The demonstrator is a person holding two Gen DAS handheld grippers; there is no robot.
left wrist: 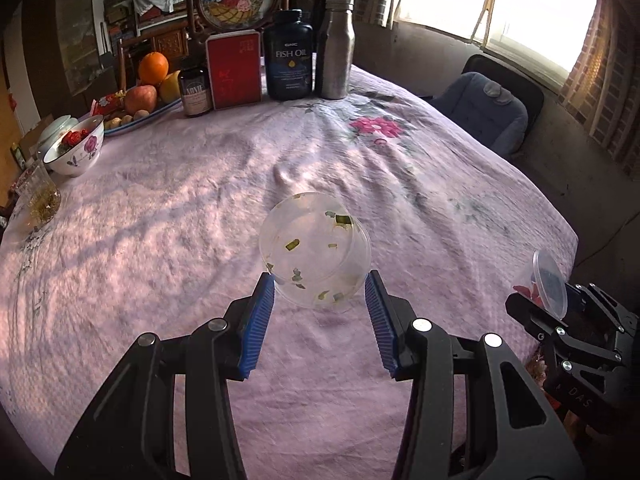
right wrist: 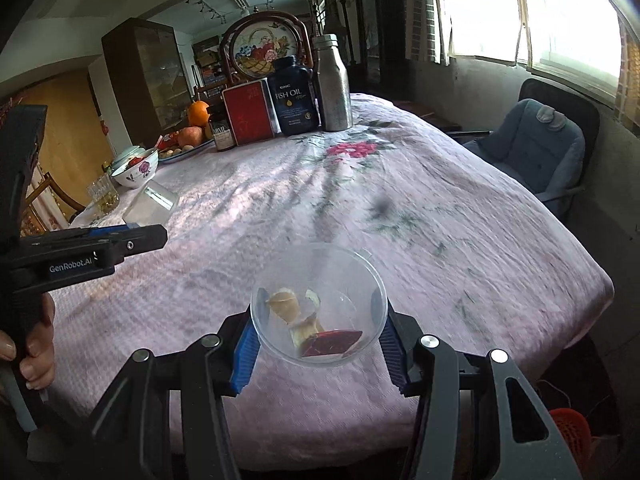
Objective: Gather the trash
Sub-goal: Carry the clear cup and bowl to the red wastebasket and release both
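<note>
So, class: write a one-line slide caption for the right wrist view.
Right tongs grip a clear bowl of fruit scraps above a pink tablecloth.

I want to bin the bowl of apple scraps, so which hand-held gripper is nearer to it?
Right. The right hand-held gripper has its blue pads on either side of the clear bowl of apple scraps. The left hand-held gripper is off to its left, around a separate clear tub.

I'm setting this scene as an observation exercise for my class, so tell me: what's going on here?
A person is clearing a table covered in pink cloth with two handheld grippers. The left gripper holds a clear plastic container flecked with green food bits, its jaws on either side. The right gripper clamps a clear plastic bowl holding an apple core and peel scraps. Both are lifted above the cloth.
</note>
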